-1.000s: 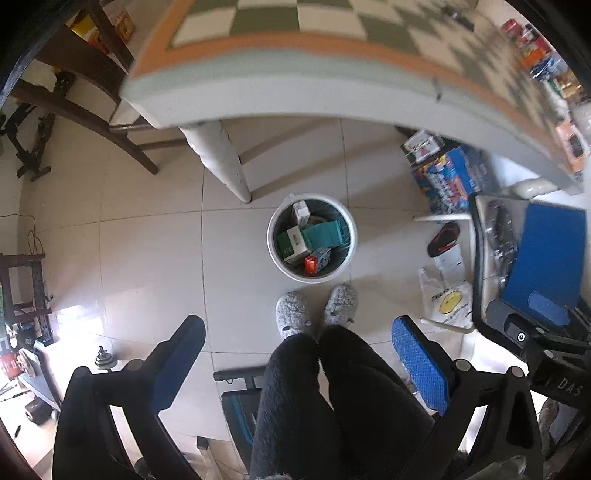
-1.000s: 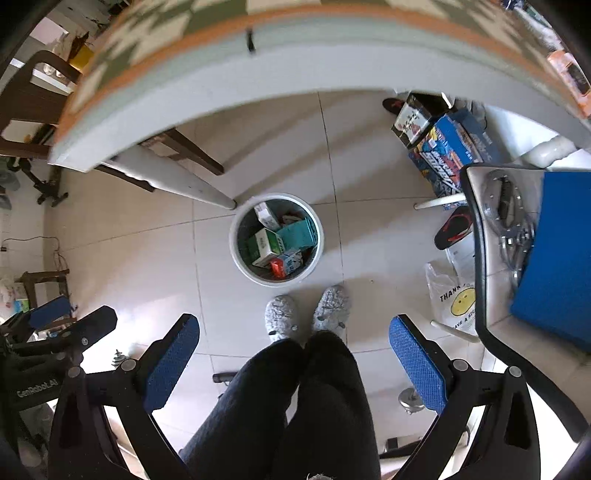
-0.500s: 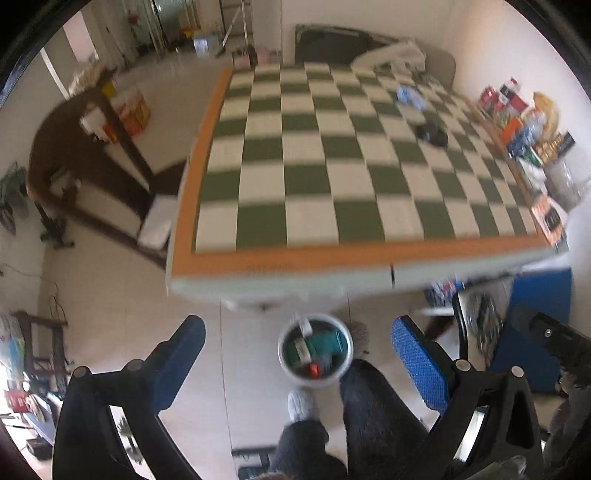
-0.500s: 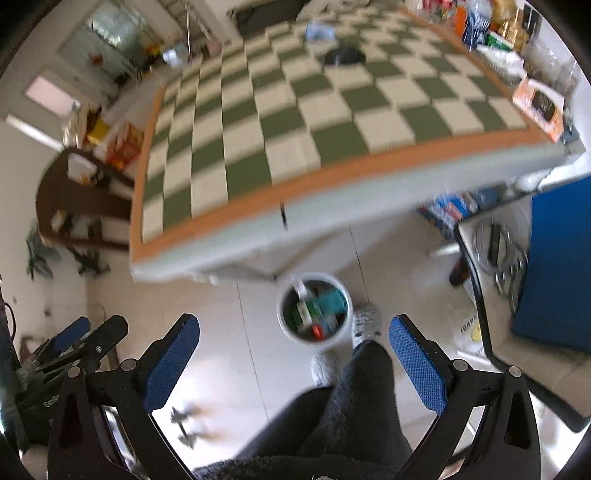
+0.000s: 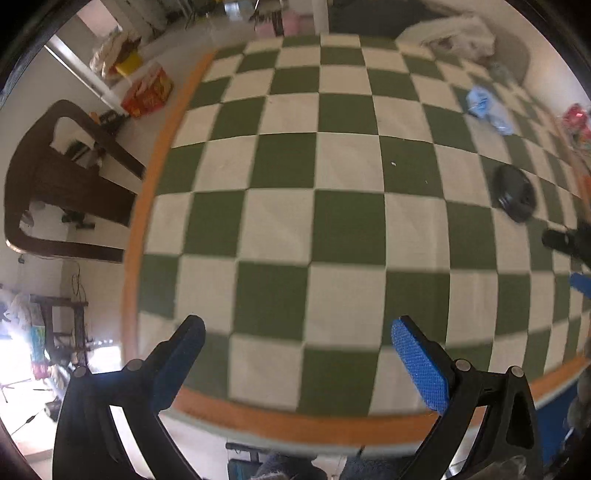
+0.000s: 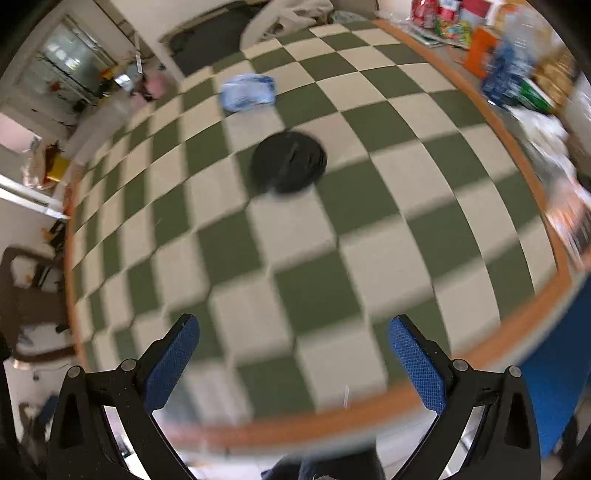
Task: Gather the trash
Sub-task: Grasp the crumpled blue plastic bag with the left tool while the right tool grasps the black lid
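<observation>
A black round object (image 6: 289, 162) lies on the green and white checkered table (image 6: 306, 280); it also shows in the left wrist view (image 5: 515, 194) at the right. A crumpled light blue piece of trash (image 6: 247, 92) lies farther back, and shows in the left wrist view (image 5: 487, 107) too. My left gripper (image 5: 297, 360) is open and empty above the table's near edge. My right gripper (image 6: 293, 356) is open and empty, near the front edge, well short of the black object. The trash bin is out of view.
Packets and boxes (image 6: 517, 74) crowd the table's right edge. A dark wooden chair (image 5: 62, 184) stands left of the table. A white cloth (image 5: 454, 33) lies at the far end. A blue surface (image 6: 554, 369) is at the right, below table height.
Both grippers have swung up from looking down at the white bin on the floor to looking across the tabletop. The bin and my legs have dropped out of view. Both stay open.
</observation>
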`<state>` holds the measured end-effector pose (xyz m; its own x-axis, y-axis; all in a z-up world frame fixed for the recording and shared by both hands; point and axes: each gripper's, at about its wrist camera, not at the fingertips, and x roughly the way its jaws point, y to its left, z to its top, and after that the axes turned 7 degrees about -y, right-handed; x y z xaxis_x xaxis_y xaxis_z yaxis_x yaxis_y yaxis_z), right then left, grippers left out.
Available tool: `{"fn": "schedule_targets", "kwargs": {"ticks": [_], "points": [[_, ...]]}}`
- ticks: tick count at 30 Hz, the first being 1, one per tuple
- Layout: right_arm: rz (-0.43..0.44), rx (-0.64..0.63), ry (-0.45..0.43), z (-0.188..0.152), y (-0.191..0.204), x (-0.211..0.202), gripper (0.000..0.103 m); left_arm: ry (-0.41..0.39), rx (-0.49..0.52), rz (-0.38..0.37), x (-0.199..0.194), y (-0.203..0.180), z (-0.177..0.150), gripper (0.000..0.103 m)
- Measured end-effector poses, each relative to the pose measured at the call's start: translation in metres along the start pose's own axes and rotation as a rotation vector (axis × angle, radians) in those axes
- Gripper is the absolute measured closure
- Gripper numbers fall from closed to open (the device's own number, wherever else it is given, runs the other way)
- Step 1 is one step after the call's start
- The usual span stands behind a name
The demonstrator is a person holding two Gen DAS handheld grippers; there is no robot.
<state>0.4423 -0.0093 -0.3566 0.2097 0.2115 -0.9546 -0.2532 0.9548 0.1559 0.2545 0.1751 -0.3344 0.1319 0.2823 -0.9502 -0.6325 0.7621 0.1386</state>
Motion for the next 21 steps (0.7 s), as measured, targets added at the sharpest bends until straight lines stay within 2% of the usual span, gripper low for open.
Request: {"fn": "schedule_targets", "kwargs": {"ticks": [4,8,11,14,19,21], "points": [[-0.032,-0.029,0.045,0.064,0.01,0.064,0.0,0.051,-0.028,0.037,0.026,-0.017,0.039,0.0],[-0.041,-0.068,0.084,0.095,0.021,0.106,0.001,0.07,-0.035,0.042,0.036,-0.037,0.076,0.0],[-0.049,-0.136,0.043,0.102,0.031,0.108,0.016,0.059,-0.021,0.014,0.037,-0.06,0.107,0.0],[-0.053,-0.151,0.043,0.109,0.023,0.103,0.018,0.039,-0.002,-0.055,0.036,-0.092,0.142,0.0],[-0.052,-0.024,0.022,0.139,-0.037,0.084,0.018,0.034,-0.001,-0.231,0.042,-0.157,0.202,0.0],[-0.068,0.032,0.015,0.155,-0.065,0.08,0.018,0.046,0.014,-0.279,0.053,-0.184,0.222,0.0]]}}
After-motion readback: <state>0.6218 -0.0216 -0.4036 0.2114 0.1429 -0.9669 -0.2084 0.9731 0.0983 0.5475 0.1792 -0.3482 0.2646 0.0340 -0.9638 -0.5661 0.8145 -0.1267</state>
